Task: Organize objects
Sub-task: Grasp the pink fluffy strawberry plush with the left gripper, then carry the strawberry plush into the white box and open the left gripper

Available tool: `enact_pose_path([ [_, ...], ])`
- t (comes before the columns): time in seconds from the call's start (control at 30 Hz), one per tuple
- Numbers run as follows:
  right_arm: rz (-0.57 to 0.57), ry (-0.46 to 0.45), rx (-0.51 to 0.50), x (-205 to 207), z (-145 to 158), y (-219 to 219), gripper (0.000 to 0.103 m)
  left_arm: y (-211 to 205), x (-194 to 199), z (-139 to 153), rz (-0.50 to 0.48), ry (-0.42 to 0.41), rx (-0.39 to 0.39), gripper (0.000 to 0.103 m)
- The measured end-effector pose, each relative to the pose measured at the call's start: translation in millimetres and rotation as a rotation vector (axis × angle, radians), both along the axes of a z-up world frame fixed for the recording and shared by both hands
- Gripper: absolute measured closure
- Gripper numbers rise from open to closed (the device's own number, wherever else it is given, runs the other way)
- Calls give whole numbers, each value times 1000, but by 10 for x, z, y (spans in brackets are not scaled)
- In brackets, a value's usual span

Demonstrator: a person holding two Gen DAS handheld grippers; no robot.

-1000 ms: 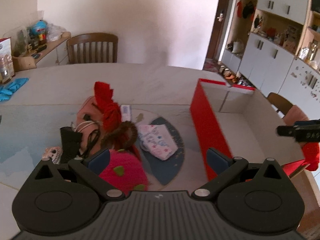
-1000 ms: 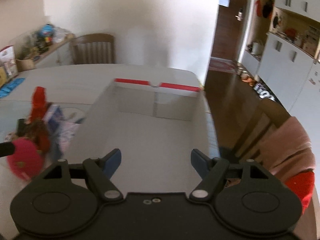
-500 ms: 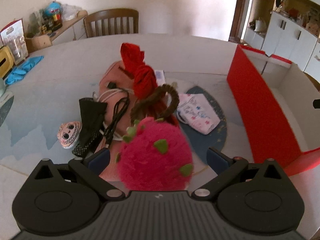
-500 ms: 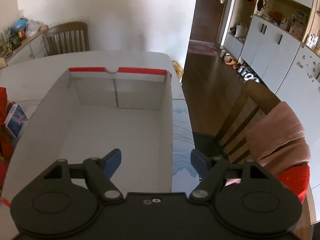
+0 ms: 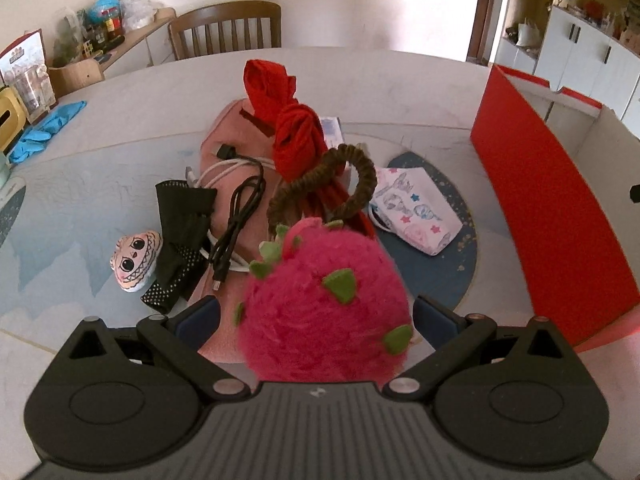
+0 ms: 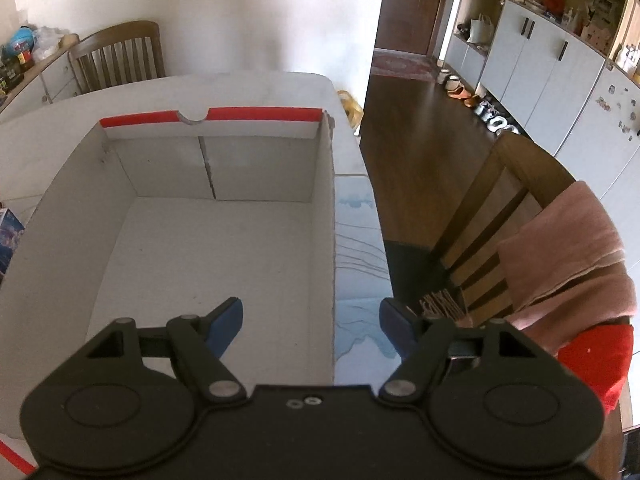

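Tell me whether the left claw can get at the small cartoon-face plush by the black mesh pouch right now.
Probably not: the left claw is open around the fuzzy pink strawberry plush, which fills its gap.

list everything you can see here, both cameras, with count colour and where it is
plush strawberry: 1, pink with green spots, between the left gripper's fingers
pink cloth: 1, under the pile on the table
red cloth: 1, knotted, on the pile
brown scrunchie: 1, behind the strawberry
cables: black and white, count unclear, on the pink cloth
black mesh item: 1, left of the cables
doll-face toy: 1, pale, far left of the pile
printed mask: 1, white, on a dark blue mat
box: 1, red outside, white inside, nothing seen in it
left gripper: open around the strawberry
right gripper: open, over the box's right wall
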State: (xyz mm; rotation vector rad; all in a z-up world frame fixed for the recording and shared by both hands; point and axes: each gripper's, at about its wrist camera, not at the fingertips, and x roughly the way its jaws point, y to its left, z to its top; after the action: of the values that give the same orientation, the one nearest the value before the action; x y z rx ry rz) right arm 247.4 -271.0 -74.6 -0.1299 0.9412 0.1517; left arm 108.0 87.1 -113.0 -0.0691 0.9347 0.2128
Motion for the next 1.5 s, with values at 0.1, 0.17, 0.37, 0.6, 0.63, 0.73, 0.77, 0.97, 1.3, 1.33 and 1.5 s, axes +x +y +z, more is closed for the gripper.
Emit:
enact_pose_path([
  [0.1, -6, 27, -8, 59, -33, -4, 50, -1, 4, -25, 0, 4, 0, 0],
  [0.17, -15, 48, -11, 97, -57, -5, 54, -3, 8, -36, 1, 7, -4, 0],
  [0.37, -32, 88, -33, 116, -79, -10, 69, -34, 25, -59, -5, 6, 4, 0],
  [0.6, -35, 127, -36, 66, -78, -35, 91, -43, 34, -44, -6, -10, -1, 1],
  [0.63, -30, 129, -34, 65, -79, -36, 93, -46, 40, -41, -8, -11, -3, 1],
  [0.73, -22, 129, -27, 69, -79, -47, 96, -52, 52, -38, -9, -10, -5, 5],
  [0.77, -19, 128, -31, 52, -66, -42, 96, -52, 54, -38, -11, -9, -6, 6],
  [0.97, -9, 128, -38, 54, -64, -16, 99, -37, 41, -47, -26, -4, -2, 17],
  [1.3, -13, 125, -55, 37, -69, 27, 99, 61, -46, 9, -93, -19, -22, 31],
  [1.33, -10, 125, -58, 35, -68, 30, 99, 66, -60, 31, -105, -20, -20, 31],
  [1.5, 6, 131, -76, 13, -57, 34, 99, 127, -98, 234, -169, -33, -17, 31],
])
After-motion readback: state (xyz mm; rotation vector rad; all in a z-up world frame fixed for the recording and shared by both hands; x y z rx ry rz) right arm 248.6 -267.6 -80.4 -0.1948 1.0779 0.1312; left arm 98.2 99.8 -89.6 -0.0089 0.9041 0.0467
